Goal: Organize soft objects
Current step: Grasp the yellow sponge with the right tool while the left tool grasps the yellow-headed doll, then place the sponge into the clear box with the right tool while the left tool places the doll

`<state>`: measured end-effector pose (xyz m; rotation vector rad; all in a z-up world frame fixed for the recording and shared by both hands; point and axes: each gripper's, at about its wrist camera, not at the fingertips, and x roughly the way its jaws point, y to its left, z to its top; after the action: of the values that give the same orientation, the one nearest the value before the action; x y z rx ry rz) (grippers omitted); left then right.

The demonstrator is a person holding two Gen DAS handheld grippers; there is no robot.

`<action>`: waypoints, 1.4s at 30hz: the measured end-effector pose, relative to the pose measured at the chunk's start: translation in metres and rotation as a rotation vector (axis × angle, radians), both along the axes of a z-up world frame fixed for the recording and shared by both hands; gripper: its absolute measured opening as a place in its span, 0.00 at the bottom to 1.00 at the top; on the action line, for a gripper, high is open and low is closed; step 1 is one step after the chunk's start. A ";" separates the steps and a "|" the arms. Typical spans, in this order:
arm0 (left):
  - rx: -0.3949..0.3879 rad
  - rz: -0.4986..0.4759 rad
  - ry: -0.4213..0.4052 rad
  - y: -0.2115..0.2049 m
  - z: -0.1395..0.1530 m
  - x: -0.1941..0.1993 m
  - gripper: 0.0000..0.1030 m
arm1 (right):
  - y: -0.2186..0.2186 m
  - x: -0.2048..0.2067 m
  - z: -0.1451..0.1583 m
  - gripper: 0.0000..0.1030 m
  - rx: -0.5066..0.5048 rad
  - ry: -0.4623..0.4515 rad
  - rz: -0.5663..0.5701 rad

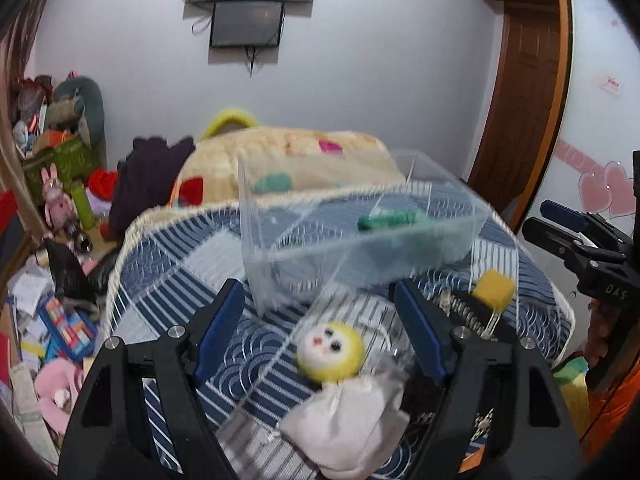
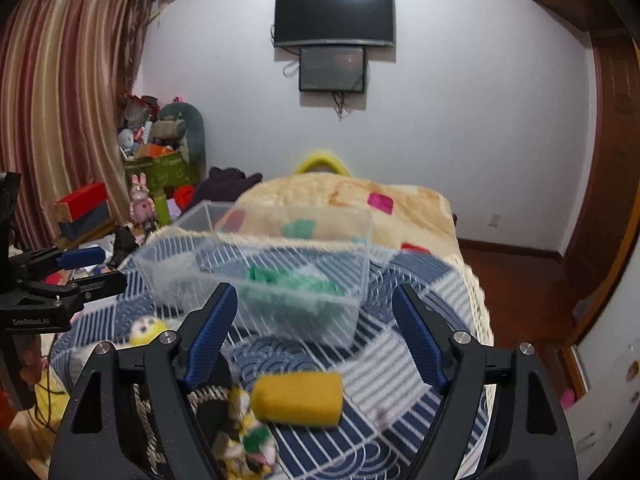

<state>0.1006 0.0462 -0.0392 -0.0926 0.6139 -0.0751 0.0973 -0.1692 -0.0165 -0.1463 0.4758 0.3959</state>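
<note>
A clear plastic bin (image 1: 360, 232) stands on the blue patterned bedspread (image 1: 180, 280) with a green soft item (image 1: 388, 220) inside. It also shows in the right wrist view (image 2: 260, 272). My left gripper (image 1: 320, 312) is open above a yellow-hooded white doll (image 1: 332, 356). My right gripper (image 2: 316, 328) is open above a yellow sponge block (image 2: 298, 398), with a patterned cloth (image 2: 244, 440) beside it. The sponge (image 1: 493, 289) and the right gripper (image 1: 576, 236) also show in the left wrist view. The doll (image 2: 146, 330) and the left gripper (image 2: 86, 268) show in the right wrist view.
A cream blanket (image 1: 288, 164) is heaped at the bed's far end. Toys, boxes and papers (image 1: 52, 184) crowd the floor at the left. A TV (image 2: 334, 16) hangs on the far wall. A wooden door (image 1: 524, 112) stands at the right.
</note>
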 end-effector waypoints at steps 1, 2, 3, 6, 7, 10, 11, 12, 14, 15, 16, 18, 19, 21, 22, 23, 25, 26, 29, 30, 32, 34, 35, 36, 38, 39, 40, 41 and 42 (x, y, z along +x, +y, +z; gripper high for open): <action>-0.002 0.002 0.016 0.000 -0.007 0.000 0.75 | -0.002 0.001 -0.006 0.75 -0.002 0.015 -0.007; -0.005 0.004 0.027 0.000 -0.012 0.001 0.75 | -0.004 0.001 -0.010 0.75 -0.002 0.026 -0.009; -0.008 0.004 0.037 -0.001 -0.016 0.001 0.75 | -0.005 0.001 -0.014 0.75 -0.001 0.038 -0.012; -0.022 0.009 0.061 -0.001 -0.027 0.001 0.75 | -0.008 0.002 -0.027 0.75 0.005 0.080 -0.020; -0.025 0.009 0.067 -0.001 -0.030 0.001 0.75 | -0.009 0.003 -0.029 0.75 0.007 0.090 -0.020; -0.032 -0.010 0.089 -0.006 -0.041 0.003 0.75 | -0.009 0.000 -0.038 0.75 0.010 0.118 -0.014; -0.032 -0.014 0.095 -0.006 -0.042 0.004 0.75 | -0.009 -0.001 -0.040 0.75 0.009 0.123 -0.013; -0.030 -0.015 0.100 -0.007 -0.045 0.005 0.75 | -0.008 -0.002 -0.042 0.75 0.004 0.127 -0.012; -0.037 -0.017 0.108 -0.007 -0.048 0.007 0.75 | -0.007 -0.004 -0.046 0.75 -0.001 0.133 -0.009; -0.044 -0.019 0.109 -0.007 -0.049 0.007 0.74 | -0.007 -0.005 -0.048 0.75 -0.002 0.139 -0.006; -0.055 -0.023 0.106 -0.007 -0.050 0.008 0.69 | -0.006 -0.005 -0.049 0.75 -0.003 0.146 -0.002; -0.066 -0.032 0.104 -0.007 -0.052 0.008 0.62 | -0.006 -0.005 -0.053 0.75 -0.005 0.158 0.003; -0.070 -0.035 0.105 -0.008 -0.052 0.008 0.59 | -0.006 -0.005 -0.056 0.75 -0.008 0.163 0.004; -0.073 -0.042 0.106 -0.010 -0.054 0.009 0.55 | -0.006 -0.005 -0.059 0.75 -0.011 0.170 0.004; -0.068 -0.041 0.105 -0.011 -0.054 0.009 0.54 | -0.005 -0.004 -0.060 0.75 -0.011 0.172 0.002; -0.064 -0.040 0.100 -0.011 -0.055 0.008 0.54 | -0.005 -0.003 -0.060 0.75 -0.009 0.174 0.000; -0.059 -0.036 0.091 -0.012 -0.055 0.007 0.46 | -0.006 -0.003 -0.061 0.74 -0.003 0.181 0.001; -0.054 -0.032 0.086 -0.012 -0.054 0.007 0.44 | -0.007 -0.004 -0.061 0.72 0.003 0.181 0.001; -0.056 -0.029 0.076 -0.011 -0.053 0.004 0.42 | -0.009 -0.005 -0.060 0.60 0.015 0.186 0.011; -0.053 -0.029 0.074 -0.011 -0.052 0.003 0.41 | -0.009 -0.006 -0.059 0.59 0.018 0.187 0.014; -0.048 -0.028 0.069 -0.011 -0.051 0.002 0.41 | -0.009 -0.008 -0.057 0.56 0.016 0.178 0.011; -0.043 -0.023 0.062 -0.012 -0.048 0.001 0.40 | -0.010 -0.009 -0.055 0.55 0.015 0.168 0.007; -0.046 -0.023 0.055 -0.011 -0.046 0.000 0.40 | -0.012 -0.010 -0.054 0.55 0.017 0.165 0.007; -0.049 -0.023 0.051 -0.010 -0.044 -0.001 0.40 | -0.012 -0.010 -0.052 0.54 0.021 0.161 0.004; -0.053 -0.019 0.033 -0.009 -0.038 -0.004 0.40 | -0.015 -0.011 -0.048 0.54 0.030 0.149 -0.002; -0.053 -0.017 0.025 -0.009 -0.035 -0.005 0.40 | -0.016 -0.012 -0.046 0.54 0.033 0.143 -0.006; -0.054 -0.014 0.012 -0.008 -0.030 -0.006 0.40 | -0.017 -0.012 -0.043 0.54 0.038 0.136 -0.010; -0.056 -0.013 0.004 -0.007 -0.027 -0.007 0.40 | -0.018 -0.013 -0.040 0.54 0.041 0.130 -0.012; -0.057 -0.011 -0.004 -0.007 -0.024 -0.008 0.40 | -0.018 -0.013 -0.038 0.54 0.044 0.123 -0.015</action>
<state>0.0927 0.0395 -0.0633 -0.1438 0.6079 -0.1032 0.0844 -0.1876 -0.0541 -0.0759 0.5884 0.4021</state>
